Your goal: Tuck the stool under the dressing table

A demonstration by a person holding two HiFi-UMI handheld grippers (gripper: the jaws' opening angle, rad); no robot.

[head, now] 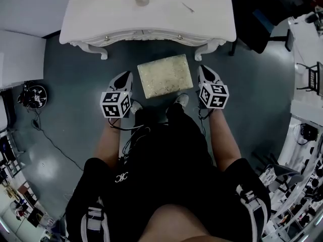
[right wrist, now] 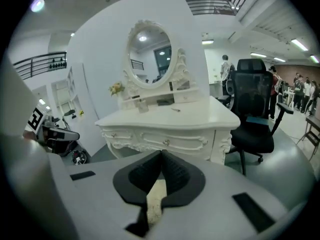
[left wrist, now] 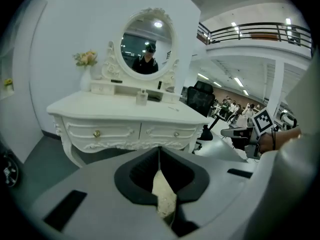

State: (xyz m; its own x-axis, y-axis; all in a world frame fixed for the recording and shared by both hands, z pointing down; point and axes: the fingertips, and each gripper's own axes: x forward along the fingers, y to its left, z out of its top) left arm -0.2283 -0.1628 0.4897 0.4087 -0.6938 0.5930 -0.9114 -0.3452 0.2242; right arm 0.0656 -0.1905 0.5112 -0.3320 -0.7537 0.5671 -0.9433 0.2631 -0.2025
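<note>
A white, carved dressing table (head: pixel 126 14) with 2 small brass drawer knobs stands at the far side of a dark grey floor (head: pixel 75 95). The stool (head: pixel 165 75), a square seat with a pale cream, speckled cushion, sits on the floor just in front of the table. It is out in the open, not under the top, and is turned slightly askew to the table's front edge.

The left gripper (head: pixel 124 77), a grey hand-held tool with a black-and-white marker cube, is just beside the stool's left edge. The right gripper (head: pixel 203 70), of the same make, is just beside its right edge. The stool lies between the 2, and the head view does not show whether either one touches it.

In the left gripper view the black jaws are clenched tip to tip with nothing between them, and the cream cushion shows through the gap lower down. The right gripper view shows the same: jaws pressed together, empty, cushion visible beneath.

On the table stand an oval, white-framed mirror (left wrist: pixel 148 41) and a small bunch of pale flowers (left wrist: pixel 86 58). A black office chair (right wrist: pixel 252 109) stands to the table's right
</note>
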